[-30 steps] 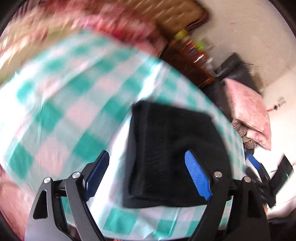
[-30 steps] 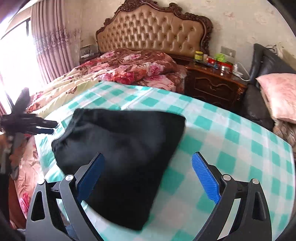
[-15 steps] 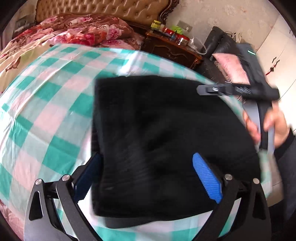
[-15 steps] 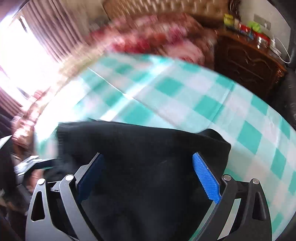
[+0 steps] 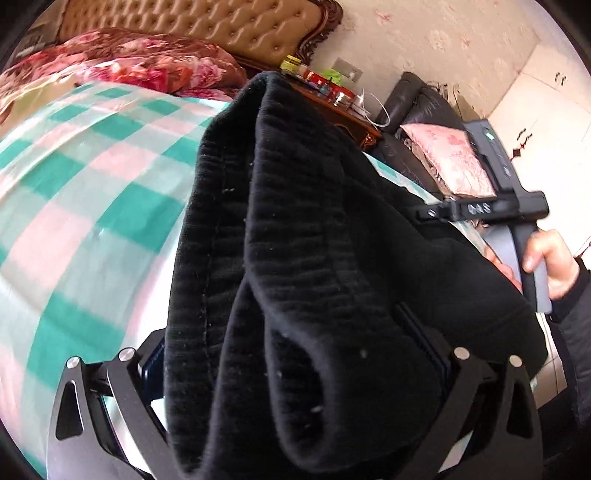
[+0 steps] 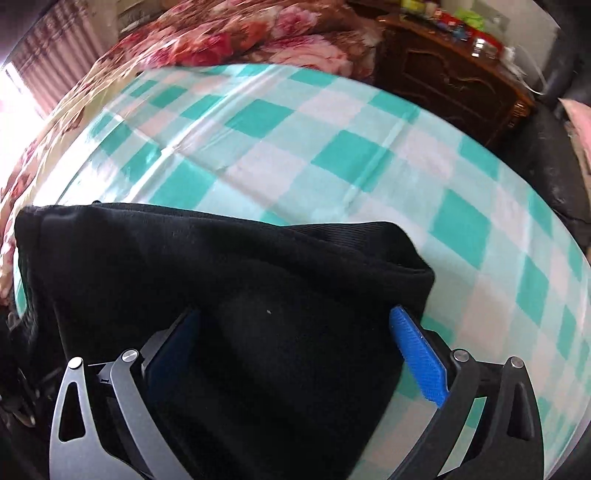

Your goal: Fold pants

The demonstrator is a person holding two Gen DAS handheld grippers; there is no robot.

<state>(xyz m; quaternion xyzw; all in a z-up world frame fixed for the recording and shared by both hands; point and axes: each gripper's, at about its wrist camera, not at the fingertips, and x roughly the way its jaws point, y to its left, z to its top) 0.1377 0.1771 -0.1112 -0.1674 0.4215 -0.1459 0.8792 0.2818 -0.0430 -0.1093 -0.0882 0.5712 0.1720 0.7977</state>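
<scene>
The black folded pants (image 5: 314,258) fill the left wrist view, bunched and raised between the wide-apart fingers of my left gripper (image 5: 295,373). In the right wrist view the pants (image 6: 221,288) lie on the green and white checked cloth (image 6: 332,155), with their near edge between the fingers of my right gripper (image 6: 295,354). Both grippers stand open with cloth between the pads; no pinch shows. The right gripper's body (image 5: 495,206) and the hand holding it show at the right of the left wrist view.
A bed with a floral quilt (image 6: 236,37) and tufted headboard (image 5: 207,26) lies behind the table. A dark wooden nightstand (image 6: 454,70) with small jars stands at the back right, next to a black sofa with a pink cushion (image 5: 447,162).
Both grippers have moved in onto the pants. In the left wrist view the pants went from lying flat to bunched up high between the fingers.
</scene>
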